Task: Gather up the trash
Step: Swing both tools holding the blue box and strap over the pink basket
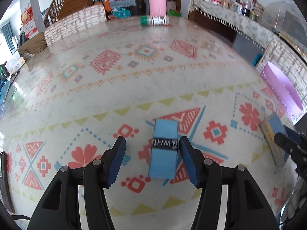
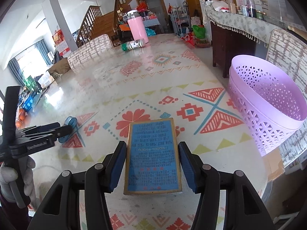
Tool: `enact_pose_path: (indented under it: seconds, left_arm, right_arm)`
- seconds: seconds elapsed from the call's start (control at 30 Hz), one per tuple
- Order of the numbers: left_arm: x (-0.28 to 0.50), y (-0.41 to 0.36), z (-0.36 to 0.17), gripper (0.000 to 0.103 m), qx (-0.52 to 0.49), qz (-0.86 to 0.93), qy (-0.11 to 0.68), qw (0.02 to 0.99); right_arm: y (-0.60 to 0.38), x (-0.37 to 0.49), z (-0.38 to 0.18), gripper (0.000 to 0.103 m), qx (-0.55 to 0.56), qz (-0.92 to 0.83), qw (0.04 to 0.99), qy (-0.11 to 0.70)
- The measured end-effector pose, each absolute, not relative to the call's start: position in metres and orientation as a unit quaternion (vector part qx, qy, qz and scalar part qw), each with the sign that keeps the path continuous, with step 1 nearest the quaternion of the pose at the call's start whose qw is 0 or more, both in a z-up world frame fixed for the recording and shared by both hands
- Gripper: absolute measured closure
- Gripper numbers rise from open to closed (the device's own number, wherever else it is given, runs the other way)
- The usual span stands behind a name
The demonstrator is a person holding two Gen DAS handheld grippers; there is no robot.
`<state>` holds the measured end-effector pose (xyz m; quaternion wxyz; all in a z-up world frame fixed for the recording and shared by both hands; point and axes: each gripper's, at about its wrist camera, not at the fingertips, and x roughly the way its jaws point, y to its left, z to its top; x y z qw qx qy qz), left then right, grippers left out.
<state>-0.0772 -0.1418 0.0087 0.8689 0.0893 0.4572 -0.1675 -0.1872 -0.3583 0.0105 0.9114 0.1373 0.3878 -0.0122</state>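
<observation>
Collection has not begun: your left hand-held gripper (image 1: 152, 160) stands spread around the small blue box (image 1: 164, 149) on the table (image 1: 134, 88), your right hand-held gripper (image 2: 152, 165) spread around the flat blue printed box (image 2: 152, 157), neither yet pinched; the purple basket (image 2: 268, 103) shows nothing inside.

Left wrist: low over the patterned table (image 1: 134, 80), tilted steeply down, facing its far end.
Right wrist: beside it, same heading.
Shared: pink flask (image 1: 157, 1) (image 2: 137, 29), lilac basket (image 1: 282, 88) (image 2: 268, 99).
</observation>
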Motion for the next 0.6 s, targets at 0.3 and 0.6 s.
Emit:
enact_pose_path:
  seconds: [0.3,0.6]
  left_arm:
    - [-0.082,-0.143,0.014,0.078,0.088,-0.163,0.446,0.875]
    - [-0.102,-0.141,0.040,0.078,0.077,-0.175,0.415,0.889]
  right_arm:
    - [-0.353,-0.186,0.010,0.041,0.120,-0.020,0.914,0.387]
    - [-0.342,-0.185,0.009,0.044,0.077,-0.041,0.917,0.388]
